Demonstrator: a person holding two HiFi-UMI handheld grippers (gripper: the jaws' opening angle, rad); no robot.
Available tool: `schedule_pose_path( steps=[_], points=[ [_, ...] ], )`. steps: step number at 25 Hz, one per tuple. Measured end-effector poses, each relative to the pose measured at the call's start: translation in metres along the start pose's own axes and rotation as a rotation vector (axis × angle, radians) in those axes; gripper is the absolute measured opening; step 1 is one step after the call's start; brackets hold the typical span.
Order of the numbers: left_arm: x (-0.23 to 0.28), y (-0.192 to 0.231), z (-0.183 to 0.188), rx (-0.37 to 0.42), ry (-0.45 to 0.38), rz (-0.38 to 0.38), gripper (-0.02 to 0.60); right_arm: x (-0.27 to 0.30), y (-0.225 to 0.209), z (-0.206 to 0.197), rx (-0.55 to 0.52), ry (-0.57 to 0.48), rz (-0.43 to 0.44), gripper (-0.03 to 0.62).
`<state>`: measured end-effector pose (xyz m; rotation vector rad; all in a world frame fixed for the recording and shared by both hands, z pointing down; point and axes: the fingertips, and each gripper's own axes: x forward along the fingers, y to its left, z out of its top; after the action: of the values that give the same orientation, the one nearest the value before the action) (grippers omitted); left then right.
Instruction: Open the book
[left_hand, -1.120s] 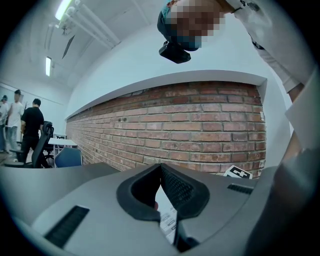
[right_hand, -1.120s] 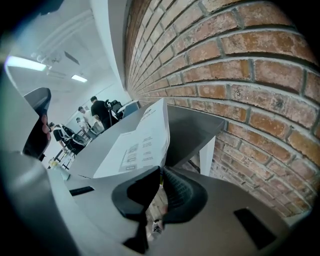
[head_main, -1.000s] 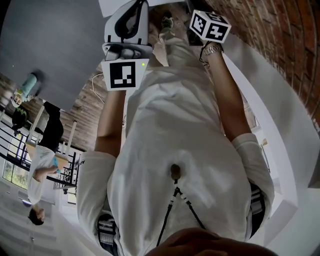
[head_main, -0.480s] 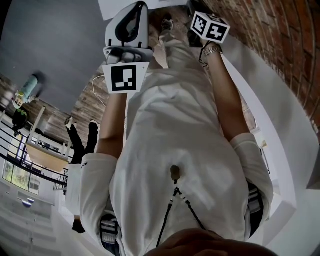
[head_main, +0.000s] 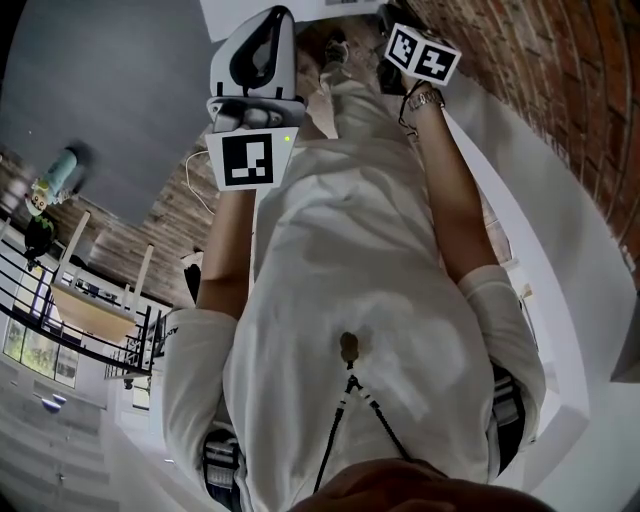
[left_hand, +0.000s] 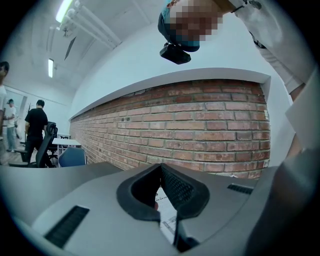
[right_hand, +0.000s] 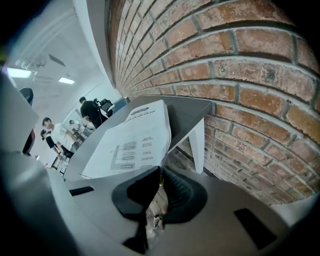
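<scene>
We record the book (right_hand: 132, 142) lying flat on the table (right_hand: 187, 112), toward its near edge. The table stands just beside the brick wall (right_hand: 240, 65), on the wall's left. The right gripper (right_hand: 160, 171) sits before the book, at the table's near edge. The left gripper (left_hand: 161, 167) faces that wall. People (right_hand: 90, 111) stand well behind, at left.

The bystander in the black top, who stood at the far left a second ago, has walked toward your left arm (head_main: 225, 250) and all but vanished; only a dark scrap (head_main: 190, 272) shows beside it. Your right gripper (right_hand: 159, 172) has sunk slightly, its marker cube (head_main: 423, 55) showing smaller
</scene>
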<state>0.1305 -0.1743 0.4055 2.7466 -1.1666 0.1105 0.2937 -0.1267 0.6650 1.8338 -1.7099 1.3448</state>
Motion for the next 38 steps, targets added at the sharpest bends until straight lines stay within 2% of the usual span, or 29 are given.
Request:
schedule_pose_path(
  steps=[18, 25, 31, 38],
  points=[
    [-0.006, 0.016, -0.004, 0.002, 0.005, 0.035, 0.023, 0.019, -0.008, -0.011, 0.025, 0.041, -0.019, 0.049],
    [-0.011, 0.022, -0.001, 0.004, 0.008, 0.033, 0.021, 0.013, -0.001, -0.008, 0.056, -0.016, 0.014, 0.059],
    [-0.017, 0.026, -0.003, 0.003, 0.007, 0.022, 0.021, 0.007, -0.001, -0.015, 0.067, -0.040, -0.013, 0.126],
    [-0.027, 0.027, 0.002, 0.007, -0.004, -0.001, 0.021, -0.013, 0.002, -0.008, 0.072, -0.132, -0.051, 0.135]
  ],
)
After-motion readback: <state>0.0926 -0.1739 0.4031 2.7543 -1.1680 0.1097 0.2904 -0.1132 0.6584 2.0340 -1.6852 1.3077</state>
